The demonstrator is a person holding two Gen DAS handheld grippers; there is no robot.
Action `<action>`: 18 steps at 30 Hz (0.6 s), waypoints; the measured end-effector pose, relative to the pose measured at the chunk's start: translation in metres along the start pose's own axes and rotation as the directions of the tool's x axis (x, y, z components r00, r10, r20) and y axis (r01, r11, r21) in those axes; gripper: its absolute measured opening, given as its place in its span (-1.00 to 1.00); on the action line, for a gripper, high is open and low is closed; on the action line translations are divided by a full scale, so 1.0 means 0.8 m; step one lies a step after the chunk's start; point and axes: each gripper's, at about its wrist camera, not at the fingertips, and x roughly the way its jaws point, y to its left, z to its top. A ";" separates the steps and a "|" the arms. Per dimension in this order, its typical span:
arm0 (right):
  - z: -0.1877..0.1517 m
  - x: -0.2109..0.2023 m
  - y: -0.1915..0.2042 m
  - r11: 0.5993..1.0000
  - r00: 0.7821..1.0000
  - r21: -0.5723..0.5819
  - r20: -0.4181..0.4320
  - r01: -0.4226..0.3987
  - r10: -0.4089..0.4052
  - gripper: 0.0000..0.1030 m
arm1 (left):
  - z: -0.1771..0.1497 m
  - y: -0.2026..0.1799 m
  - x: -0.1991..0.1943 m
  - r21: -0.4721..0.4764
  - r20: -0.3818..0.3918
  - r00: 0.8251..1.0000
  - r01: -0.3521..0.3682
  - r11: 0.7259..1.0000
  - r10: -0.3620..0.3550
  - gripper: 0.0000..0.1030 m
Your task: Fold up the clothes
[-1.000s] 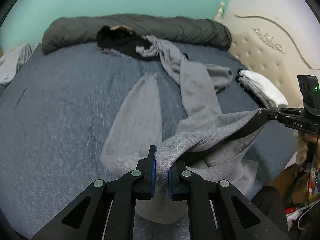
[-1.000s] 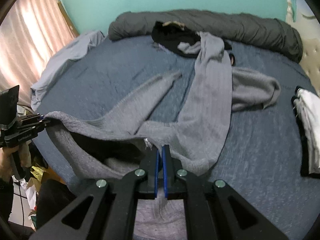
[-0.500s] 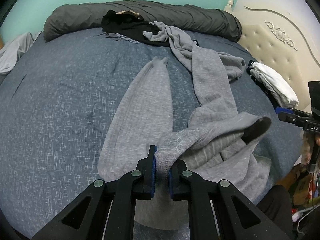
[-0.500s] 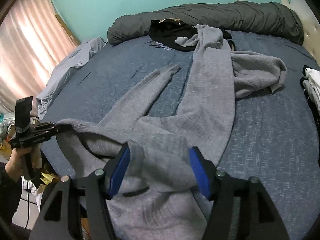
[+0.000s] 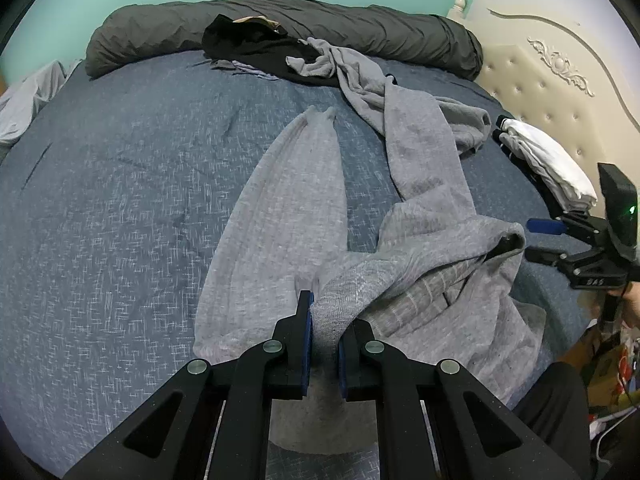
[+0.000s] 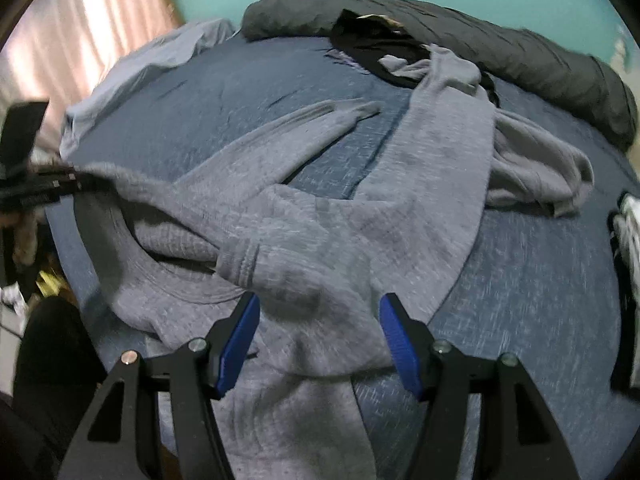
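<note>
Right claw [image 6: 320,340] has just let go, jaws wide; left claw [image 5: 324,340] pinches grey trousers [image 5: 420,272]. Regrip waistband, pull flat.

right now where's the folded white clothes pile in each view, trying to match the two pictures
Left wrist view: the white clothes pile lies at the right edge of the bed, beside the cream headboard.
Right wrist view: only a blurred sliver of it shows at the far right edge, mid-height.
Shared landmark: the dark rolled duvet along the far side of the bed, by the teal wall.
</note>
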 end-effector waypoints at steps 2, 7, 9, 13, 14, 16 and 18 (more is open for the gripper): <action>0.003 0.011 0.009 0.999 1.000 -0.033 -0.022 -0.012 0.012 0.23 | 0.001 0.001 0.002 -0.002 -0.003 1.000 0.002 1.000 -0.002 -0.79; 0.001 0.034 0.024 0.995 0.998 -0.093 -0.063 0.021 -0.027 -0.54 | 0.000 0.003 0.006 0.009 -0.017 1.000 0.000 1.000 0.000 -0.75; 0.000 0.034 0.021 0.996 0.998 -0.082 -0.056 0.026 -0.031 -0.74 | 0.002 0.007 0.003 0.008 -0.020 1.000 0.001 1.000 -0.001 -0.49; 0.005 0.022 0.005 0.999 0.999 -0.032 -0.028 0.044 -0.045 -0.87 | 0.010 0.015 -0.011 -0.013 -0.005 1.000 0.017 1.000 -0.017 0.00; 0.006 0.018 0.001 0.999 0.999 -0.019 -0.023 0.044 -0.045 -0.88 | 0.013 0.017 -0.018 -0.022 0.005 1.000 0.028 0.999 -0.027 0.08; 0.007 0.013 -0.007 0.999 0.998 0.001 -0.020 0.053 -0.053 -0.89 | 0.018 0.021 -0.030 -0.024 0.028 0.999 0.036 0.999 -0.036 0.18; 0.008 0.008 -0.013 0.998 0.998 0.016 -0.019 0.063 -0.062 -0.89 | 0.019 0.024 -0.034 0.013 0.030 1.000 0.002 1.000 -0.002 0.20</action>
